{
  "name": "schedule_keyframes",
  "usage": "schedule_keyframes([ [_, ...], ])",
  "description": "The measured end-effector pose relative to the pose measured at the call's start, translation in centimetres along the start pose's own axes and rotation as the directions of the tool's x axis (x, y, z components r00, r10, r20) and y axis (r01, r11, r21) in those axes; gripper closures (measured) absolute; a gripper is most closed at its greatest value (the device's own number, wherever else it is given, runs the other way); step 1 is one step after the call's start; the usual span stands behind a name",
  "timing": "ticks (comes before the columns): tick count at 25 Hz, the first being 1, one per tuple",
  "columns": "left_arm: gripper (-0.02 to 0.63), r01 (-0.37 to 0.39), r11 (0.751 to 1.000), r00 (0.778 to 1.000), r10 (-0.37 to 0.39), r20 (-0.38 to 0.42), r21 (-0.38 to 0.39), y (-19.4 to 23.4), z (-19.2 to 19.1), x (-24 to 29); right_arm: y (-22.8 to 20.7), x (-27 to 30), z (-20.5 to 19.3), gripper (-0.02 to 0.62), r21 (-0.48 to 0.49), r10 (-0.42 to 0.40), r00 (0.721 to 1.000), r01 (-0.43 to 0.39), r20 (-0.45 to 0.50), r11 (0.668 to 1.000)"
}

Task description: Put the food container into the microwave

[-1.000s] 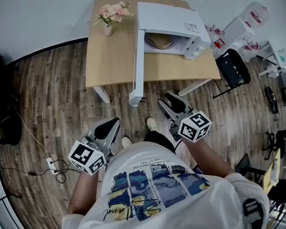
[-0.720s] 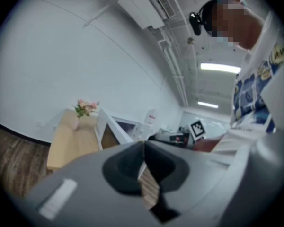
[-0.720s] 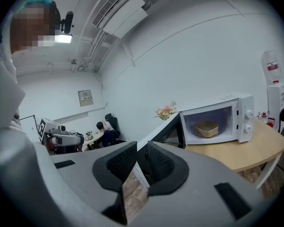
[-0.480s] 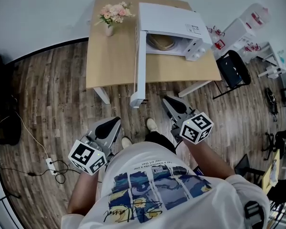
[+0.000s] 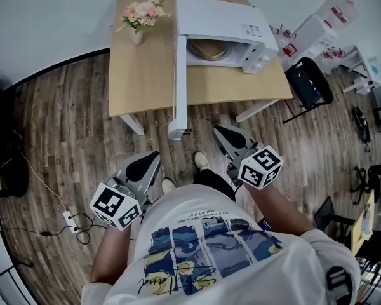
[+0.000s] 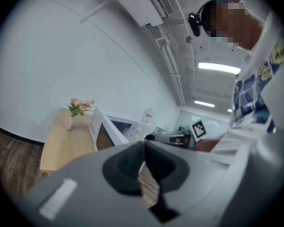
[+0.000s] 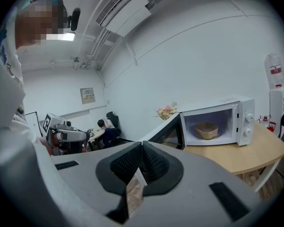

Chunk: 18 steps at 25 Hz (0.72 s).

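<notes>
Tan plastic, one item: food container [image 7: 206, 130], low-walled with rounded corners. It sits centred in the cavity of the microwave [image 5: 219, 21]. I cannot tell from here whether it has a lid. It stands level and nothing touches it, so I judge the placing done.

White casing: the microwave stands at the far right corner of the tabletop [image 5: 143, 75], with its mouth facing me. Its door [image 5: 180, 84] is swung fully out, reaching past the near edge, which leaves the cavity clear to reach into. I judge that shutting the door is all that could remain.

Pink and green: vase of flowers [image 5: 140, 14], by the far edge just left of the microwave and out of the door's arc.

Grey, two items. The right gripper [image 7: 142, 144] has its fingers pressed together with nothing between them; they have just been closing. The left gripper [image 6: 143, 144] also has its fingers met and holds nothing. I hold both low by my body over the wooden floor [image 5: 63, 126], well apart from the tabletop, since there is nothing left to carry.
</notes>
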<state>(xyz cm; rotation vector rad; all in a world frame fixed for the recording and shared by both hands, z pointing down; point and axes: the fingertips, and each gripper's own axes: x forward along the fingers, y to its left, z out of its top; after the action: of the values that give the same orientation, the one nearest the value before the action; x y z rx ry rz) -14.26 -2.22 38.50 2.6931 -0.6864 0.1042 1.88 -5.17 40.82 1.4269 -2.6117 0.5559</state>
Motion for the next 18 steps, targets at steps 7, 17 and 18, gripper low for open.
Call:
schedule_keyframes([
  [7,0.595,0.006,1.000,1.000,-0.006,-0.011,-0.002,-0.1,0.1,1.6,-1.0,-0.5,0.3,0.586,-0.010,0.008,1.000,-0.008,-0.001,1.000],
  [17,0.595,0.014,1.000,1.000,-0.014,0.012,-0.015,-0.6,2.4,5.4,-2.7,-0.2,2.2,0.586,-0.044,0.089,0.996,-0.088,0.014,0.995],
  [18,0.595,0.017,1.000,1.000,-0.017,0.016,-0.014,-0.8,2.8,5.9,-2.9,-0.2,2.6,0.586,-0.049,0.101,0.995,-0.101,0.016,0.994],
])
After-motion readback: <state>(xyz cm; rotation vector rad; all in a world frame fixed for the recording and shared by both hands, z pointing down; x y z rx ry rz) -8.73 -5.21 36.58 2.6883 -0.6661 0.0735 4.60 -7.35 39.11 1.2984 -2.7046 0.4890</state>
